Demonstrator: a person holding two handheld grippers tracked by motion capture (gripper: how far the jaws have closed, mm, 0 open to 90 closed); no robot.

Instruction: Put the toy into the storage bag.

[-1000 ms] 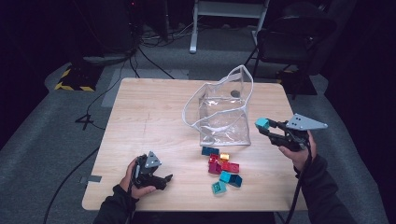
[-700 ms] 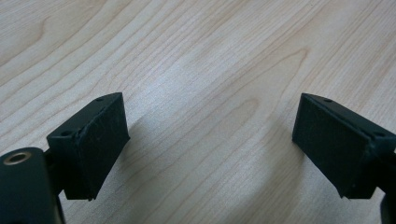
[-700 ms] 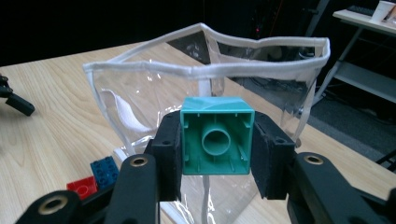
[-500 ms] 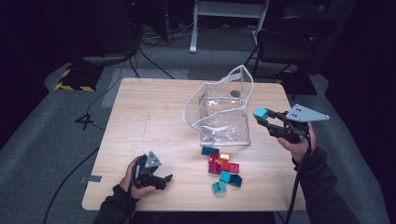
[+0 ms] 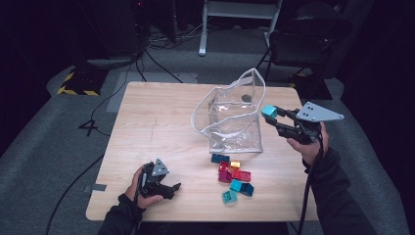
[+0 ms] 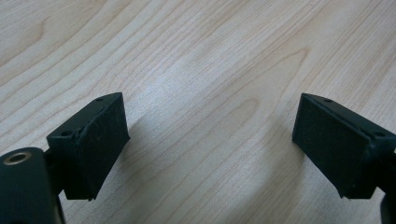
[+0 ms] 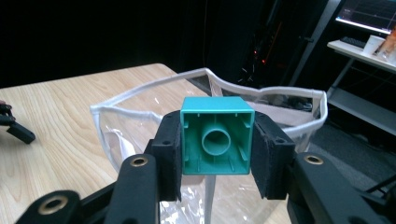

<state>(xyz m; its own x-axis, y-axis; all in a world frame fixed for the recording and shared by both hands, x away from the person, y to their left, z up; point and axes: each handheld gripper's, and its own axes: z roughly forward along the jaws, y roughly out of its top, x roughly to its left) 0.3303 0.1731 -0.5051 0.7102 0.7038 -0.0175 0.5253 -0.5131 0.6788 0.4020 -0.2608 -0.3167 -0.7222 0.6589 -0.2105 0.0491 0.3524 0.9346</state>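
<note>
Beside the right edge of the clear plastic bag [image 5: 230, 117], the right claw [image 5: 272, 115] hangs above the table [image 5: 156, 122], pinching a teal building block [image 5: 268, 111] between its two black pads. From the right claw's own camera the block [image 7: 217, 135] shows its hollow underside, a round tube in the middle, with the pads pressed flat on its two sides. The bag's white-trimmed rim [image 7: 154, 88] gapes just past and below the block, so the mouth lies ahead of the claw and a little lower; I judge the coming move to be a short carry forward over the rim, then a release. The block looks square from here, with no long axis to mind.

The left claw [image 5: 169, 188] rests low at the near left of the table, well apart from the bag, its jaws spread with nothing but bare wood [image 6: 205, 70] between them. The right hand is plainly the nearer one to the bag.

A loose cluster of blocks [image 5: 232, 174], teal, red, blue and one yellow, lies on the table in front of the bag. Something dark and round [image 5: 247, 98] shows through the bag's far wall; whether it sits inside or behind, I cannot tell. The plastic's glare and creases make the bag's floor hard to read.
</note>
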